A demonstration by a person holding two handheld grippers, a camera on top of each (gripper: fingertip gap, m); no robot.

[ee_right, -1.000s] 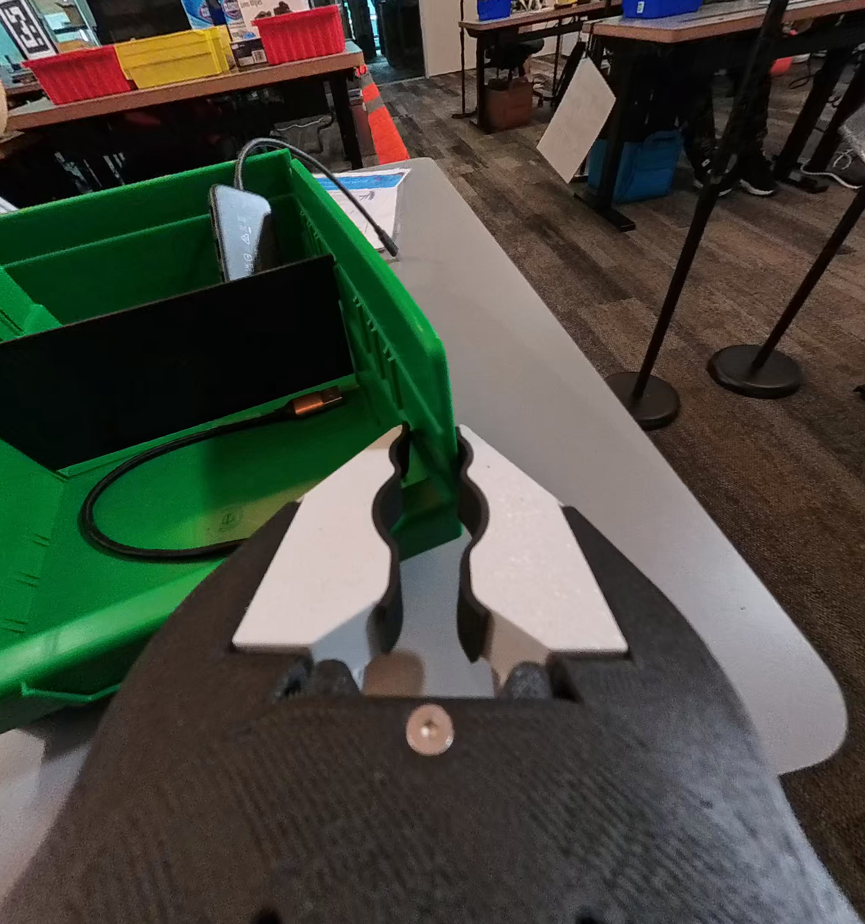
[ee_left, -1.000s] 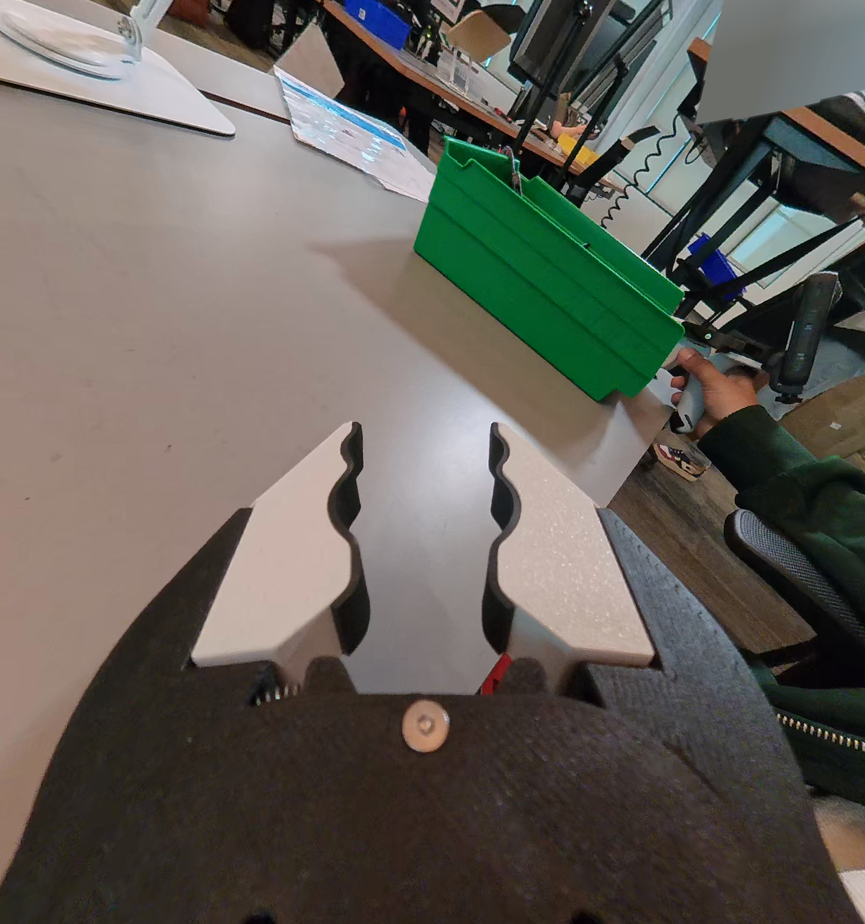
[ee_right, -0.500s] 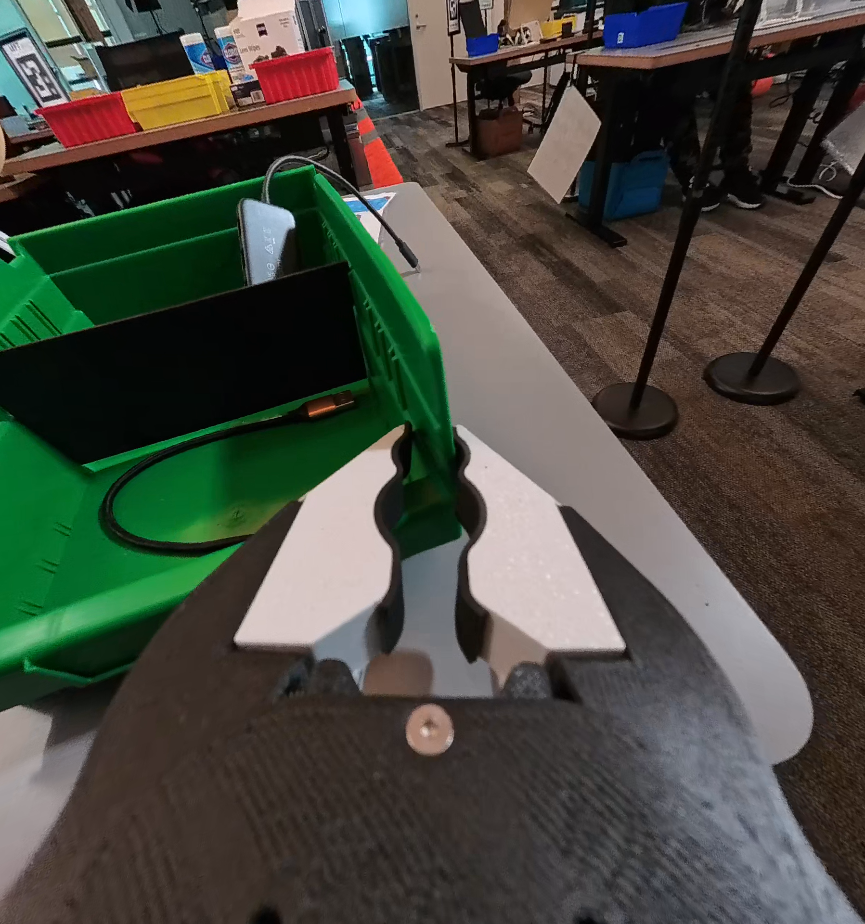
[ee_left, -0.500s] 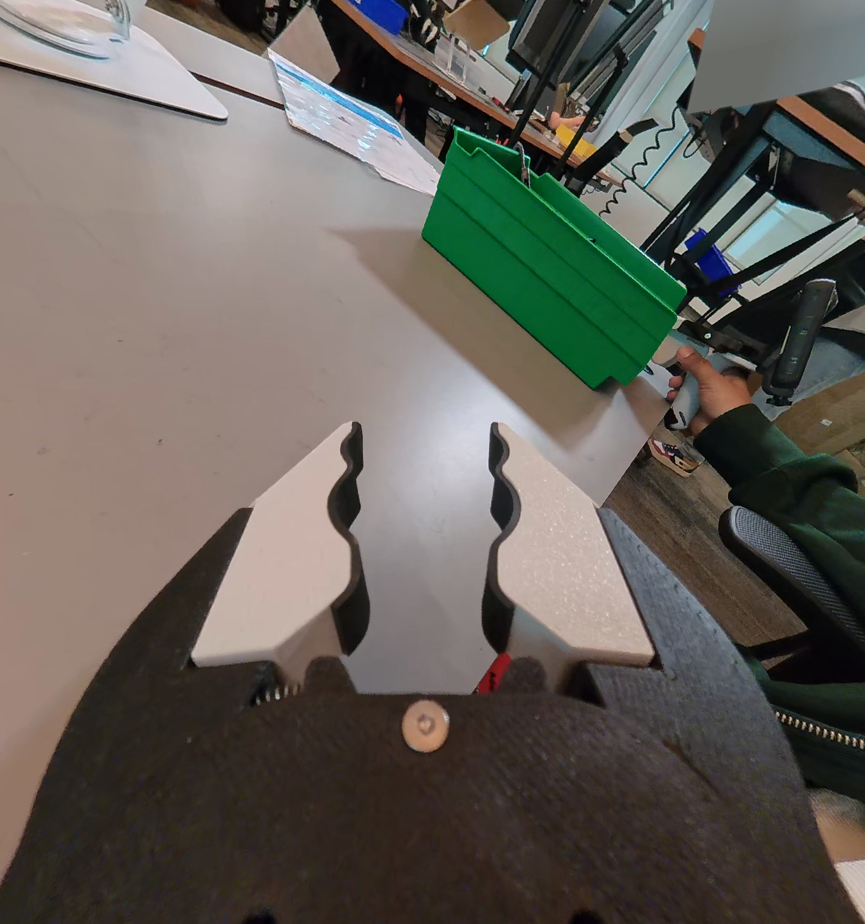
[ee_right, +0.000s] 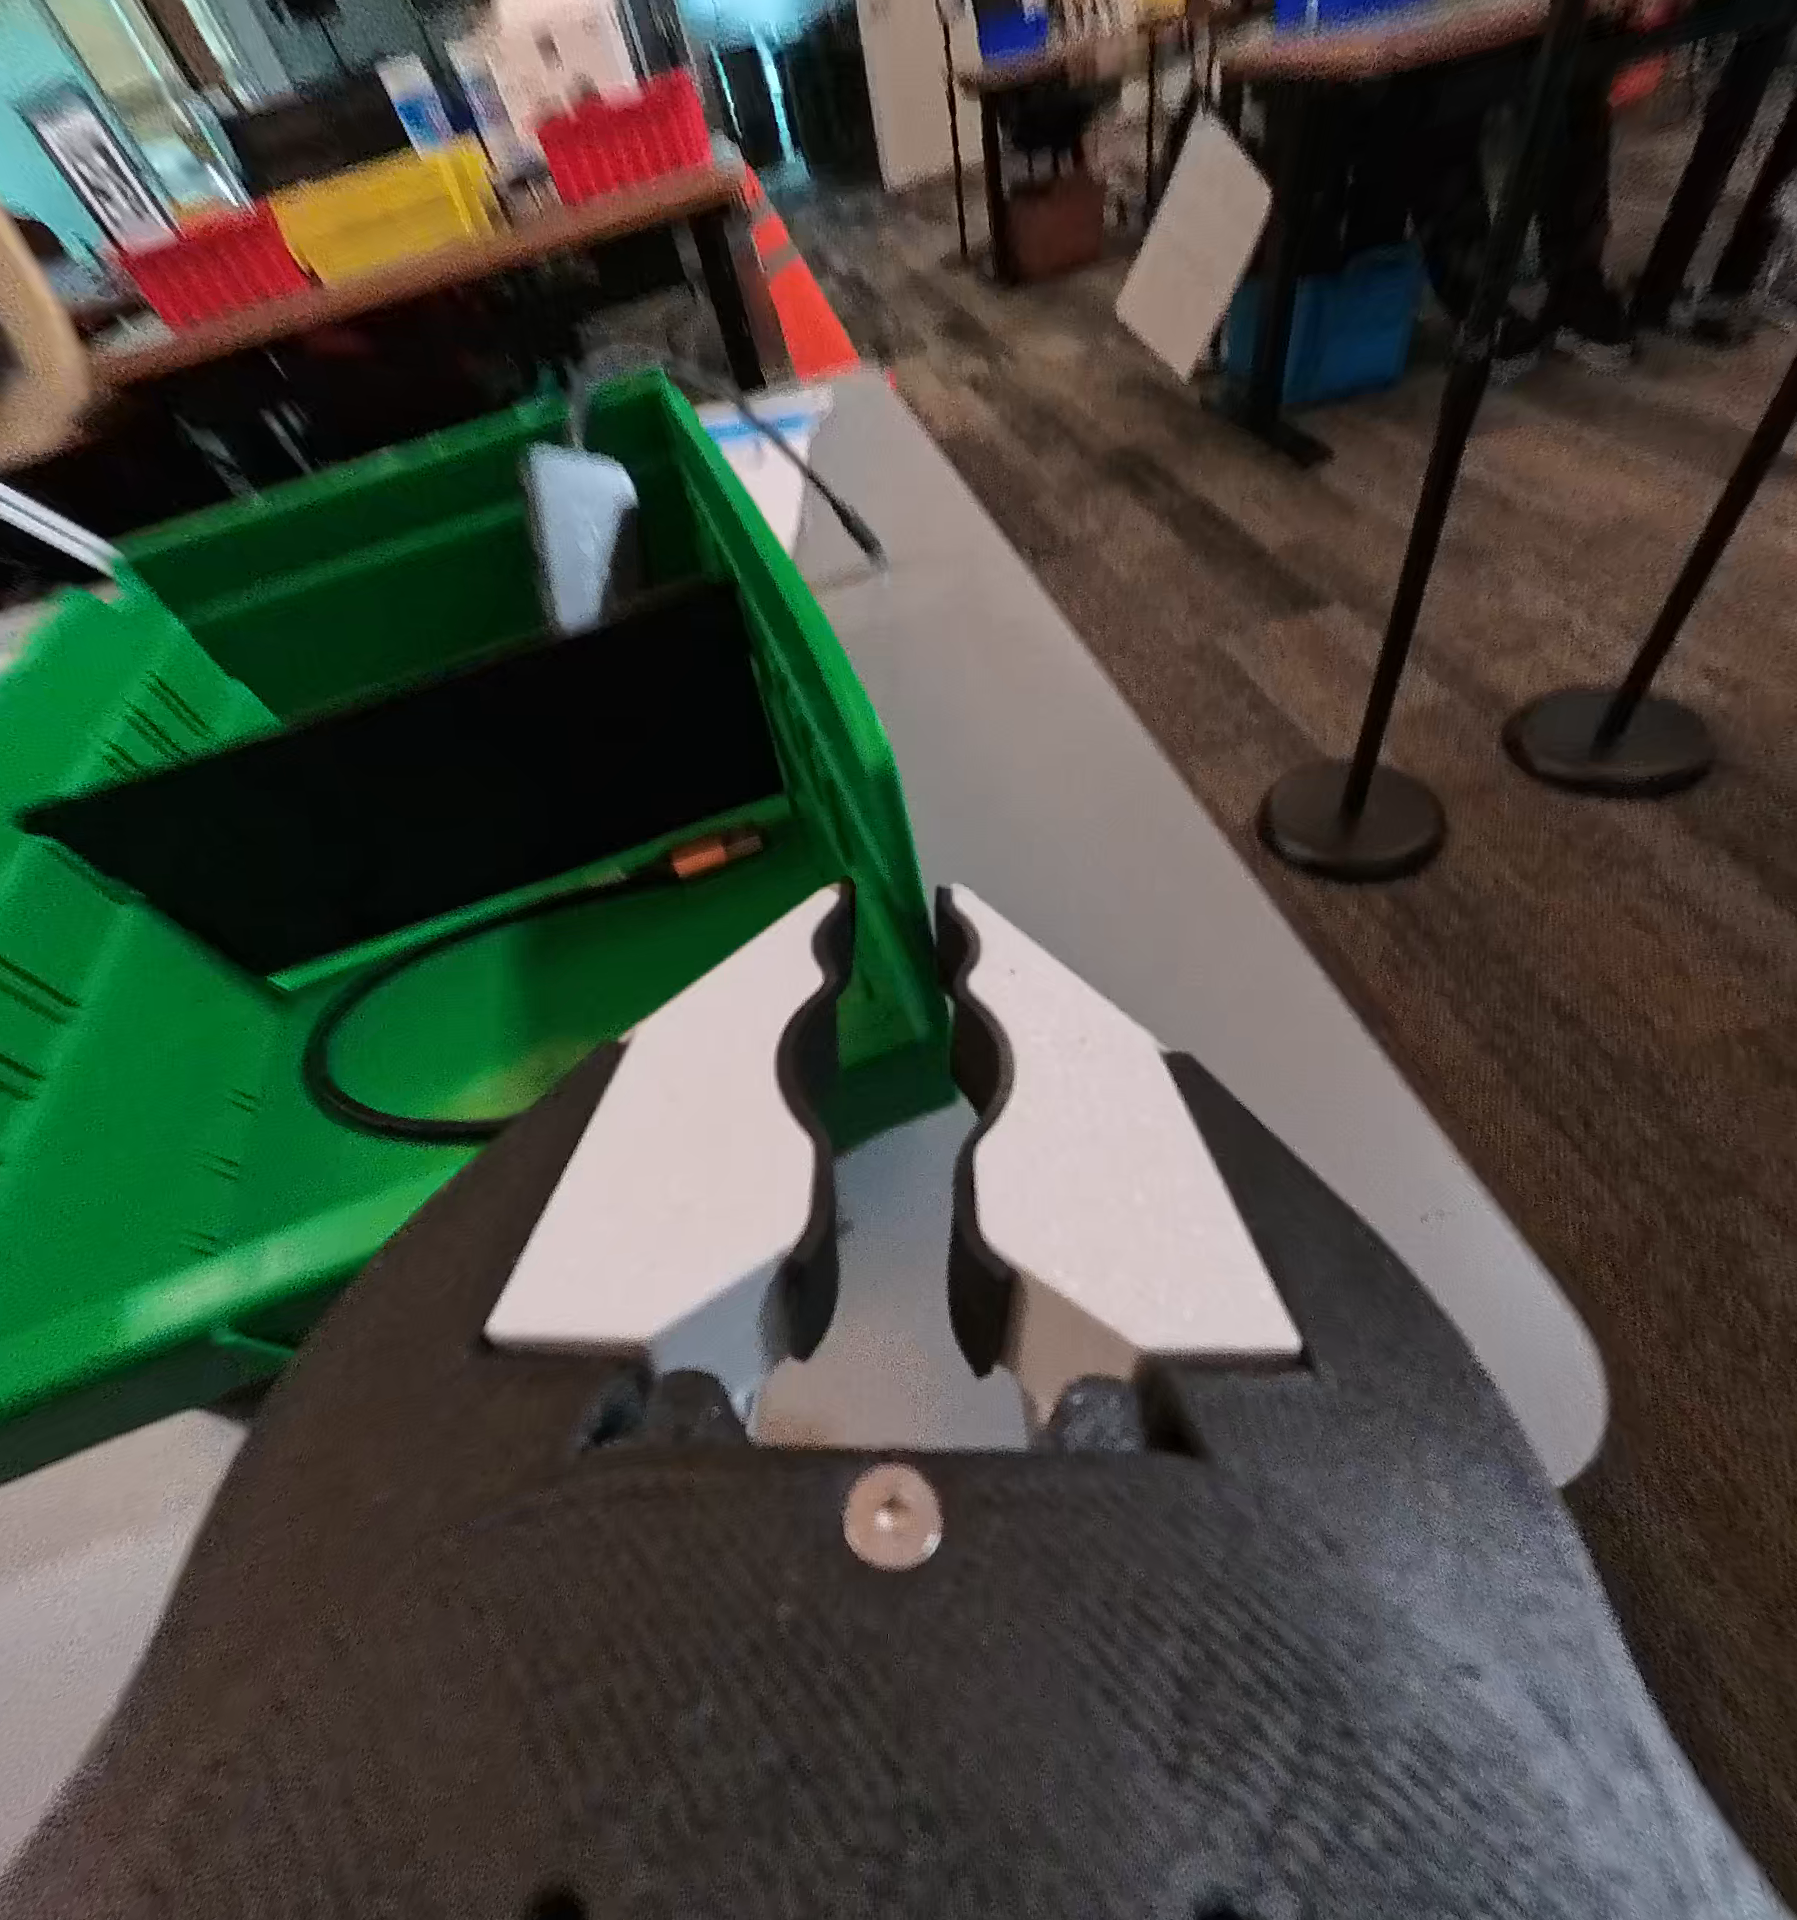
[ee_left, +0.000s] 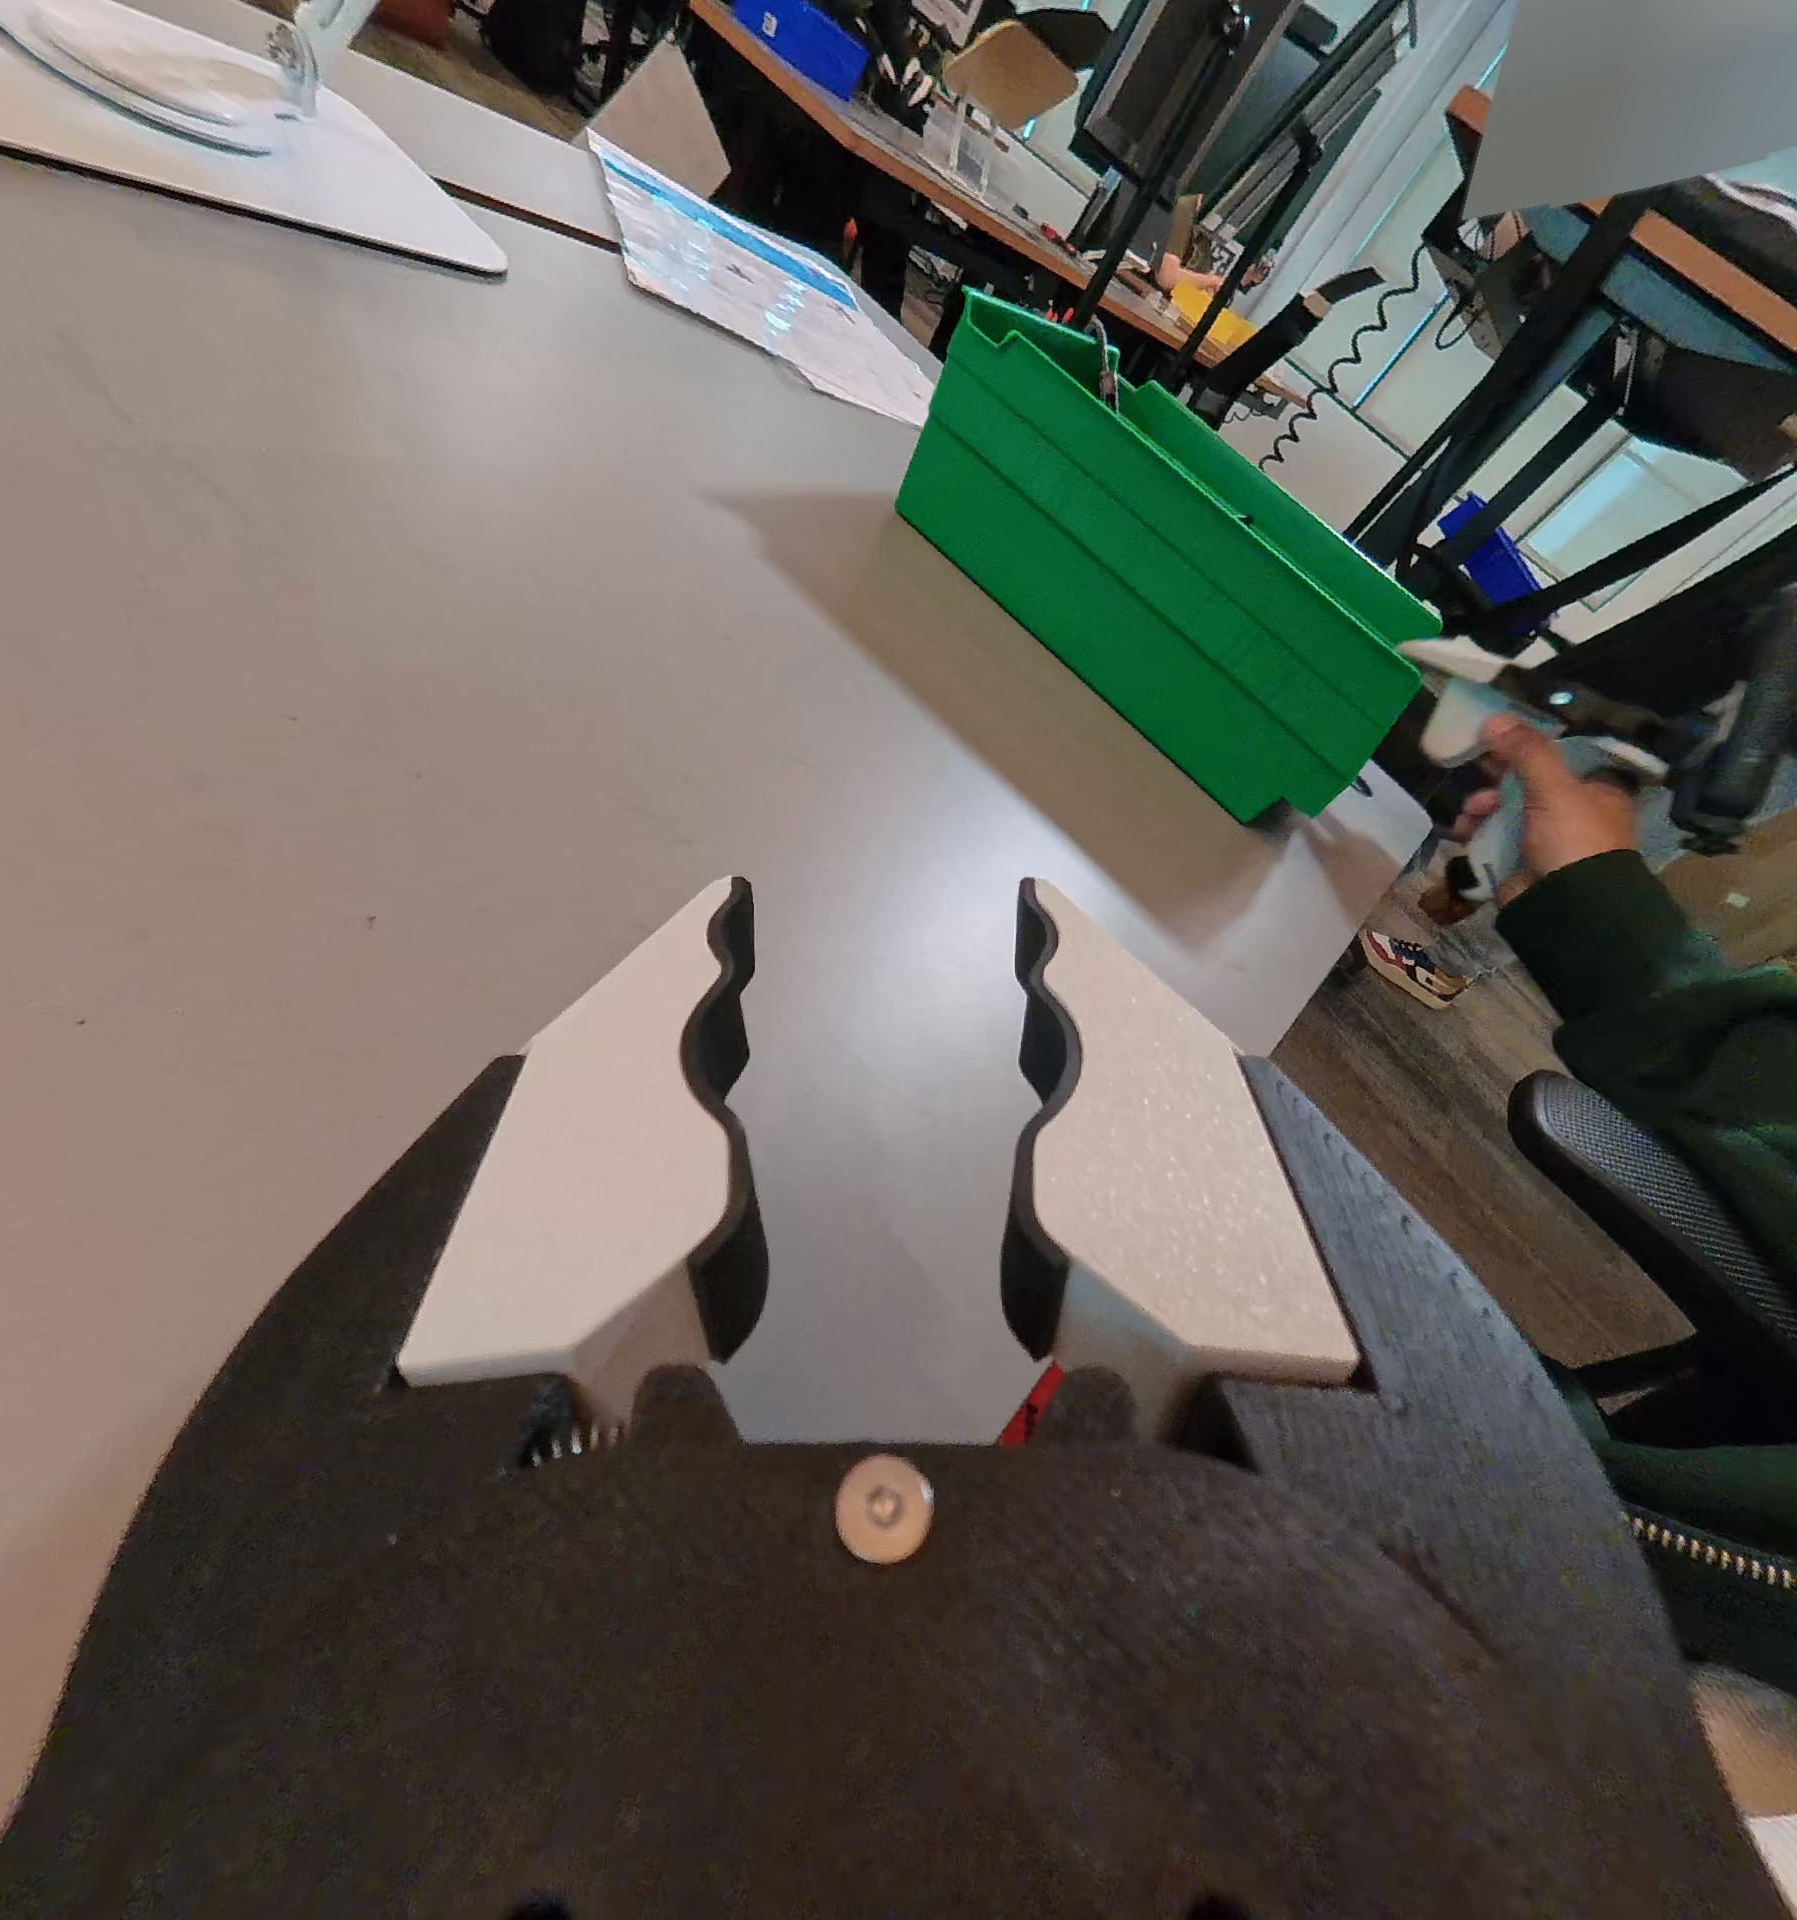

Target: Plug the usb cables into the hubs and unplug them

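Note:
A green bin (ee_left: 1133,561) stands at the table's right end. In the right wrist view its near corner wall (ee_right: 873,935) sits between the fingertips of my right gripper (ee_right: 894,899), which is shut on it. Inside, a black divider (ee_right: 437,769) splits the bin. A grey hub (ee_right: 577,540) leans in the far compartment, and its cable (ee_right: 842,509) hangs over the rim. A black cable (ee_right: 374,1049) with an orange plug (ee_right: 707,857) lies in the near compartment. My left gripper (ee_left: 883,894) is open and empty over bare table, well short of the bin.
A printed sheet (ee_left: 759,291) and a white board (ee_left: 250,156) lie at the table's far side. The table edge (ee_right: 1289,1039) runs just right of the bin, with stanchion bases (ee_right: 1351,821) on the floor beyond. A person's hand (ee_left: 1548,810) and a chair (ee_left: 1683,1226) are at right.
The right wrist view has gone blurred with motion and tilted, with the gripper still on the bin's corner wall. The left gripper stays open and has only drifted a little.

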